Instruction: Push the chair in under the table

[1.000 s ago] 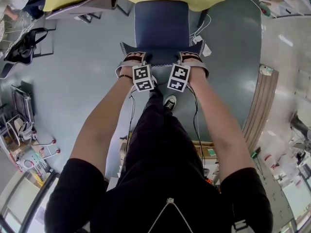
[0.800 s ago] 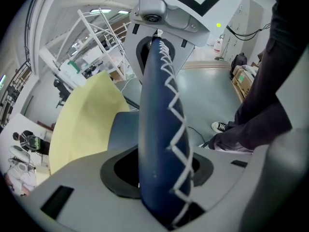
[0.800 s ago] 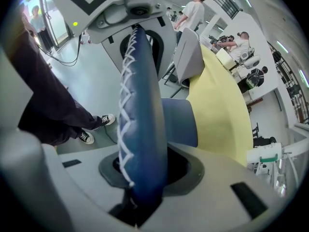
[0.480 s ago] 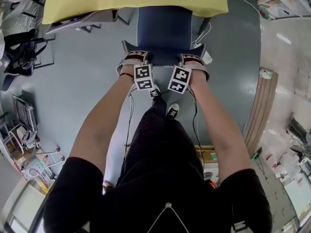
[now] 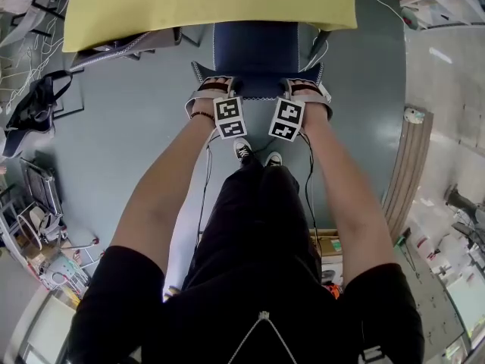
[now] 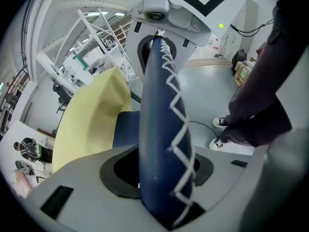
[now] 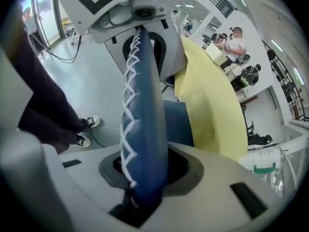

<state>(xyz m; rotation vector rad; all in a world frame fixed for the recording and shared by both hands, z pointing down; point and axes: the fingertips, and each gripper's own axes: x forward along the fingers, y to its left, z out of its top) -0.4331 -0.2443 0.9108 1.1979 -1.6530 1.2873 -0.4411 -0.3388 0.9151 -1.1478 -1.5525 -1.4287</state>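
the person stands right behind the chair, both arms stretched straight down and forward to its backrest. the left gripper has its jaws closed on the top edge of the backrest near the left corner, and the right gripper grips the same edge near the right corner. in the left gripper view the dark blue padded edge with its white zigzag stitching runs straight between the two jaws and fills the gap, and the right gripper view shows the same on its side. the marker cubes sit side by side just behind the backrest, near each other but apart.

the chair faces the counter, which carries a yellow cover. the front of the blue seat is hidden beneath the counter's near edge; the rear part of the seat and the whole backrest stand out on the grey-green floor. the person's two black-and-white shoes are close together just behind the chair, between the arms. a thin cable hangs down from the left gripper. a black bag lies on the floor well off to the left.
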